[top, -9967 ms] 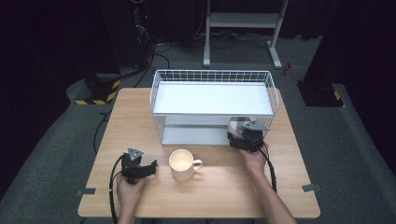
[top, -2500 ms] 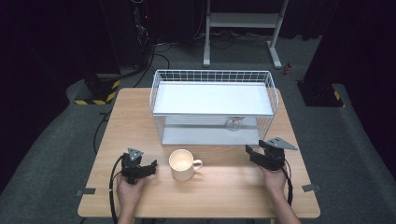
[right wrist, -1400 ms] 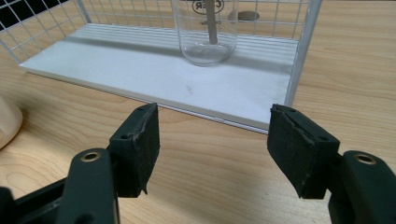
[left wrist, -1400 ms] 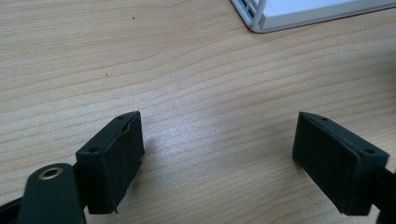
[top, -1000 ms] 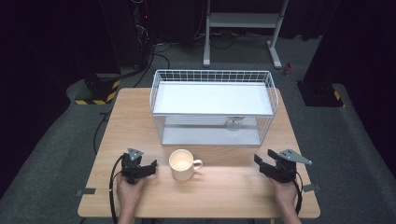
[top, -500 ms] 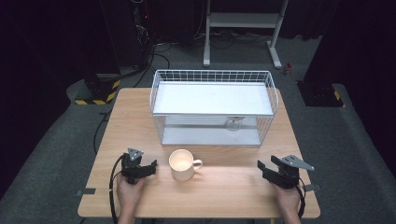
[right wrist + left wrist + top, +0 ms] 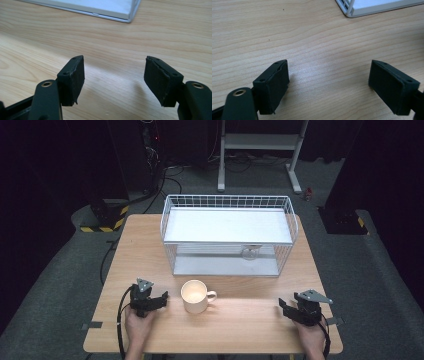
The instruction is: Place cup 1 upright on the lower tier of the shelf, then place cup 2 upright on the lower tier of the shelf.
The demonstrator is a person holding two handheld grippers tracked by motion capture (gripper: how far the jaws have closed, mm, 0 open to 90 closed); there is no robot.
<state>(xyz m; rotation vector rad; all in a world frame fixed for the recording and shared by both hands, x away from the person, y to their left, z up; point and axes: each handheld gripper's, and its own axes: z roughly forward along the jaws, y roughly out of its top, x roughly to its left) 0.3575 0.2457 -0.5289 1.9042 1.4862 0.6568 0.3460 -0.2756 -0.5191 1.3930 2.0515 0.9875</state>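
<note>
A cream mug (image 7: 196, 296) stands upright on the wooden table (image 7: 240, 320), its handle pointing right. Just left of it my left gripper (image 7: 163, 299) rests on the table, apart from the mug; its jaws are open with bare wood between them (image 7: 328, 82). My right gripper (image 7: 283, 308) sits low at the table's front right, jaws open over bare wood (image 7: 113, 75). A white wire rack (image 7: 227, 200) stands at the back. A small clear glass (image 7: 249, 252) sits on its lower shelf, right of centre.
The rack's front corner (image 7: 352, 10) shows near the left gripper, its base edge (image 7: 100, 8) ahead of the right one. Cables (image 7: 112, 255) trail off the table's left side. A metal stand (image 7: 260, 145) is on the floor behind.
The right gripper has drawn back from the rack to the table's front right and sunk toward the tabletop, leaving the glass on the lower shelf. The left gripper and mug have stayed put.
</note>
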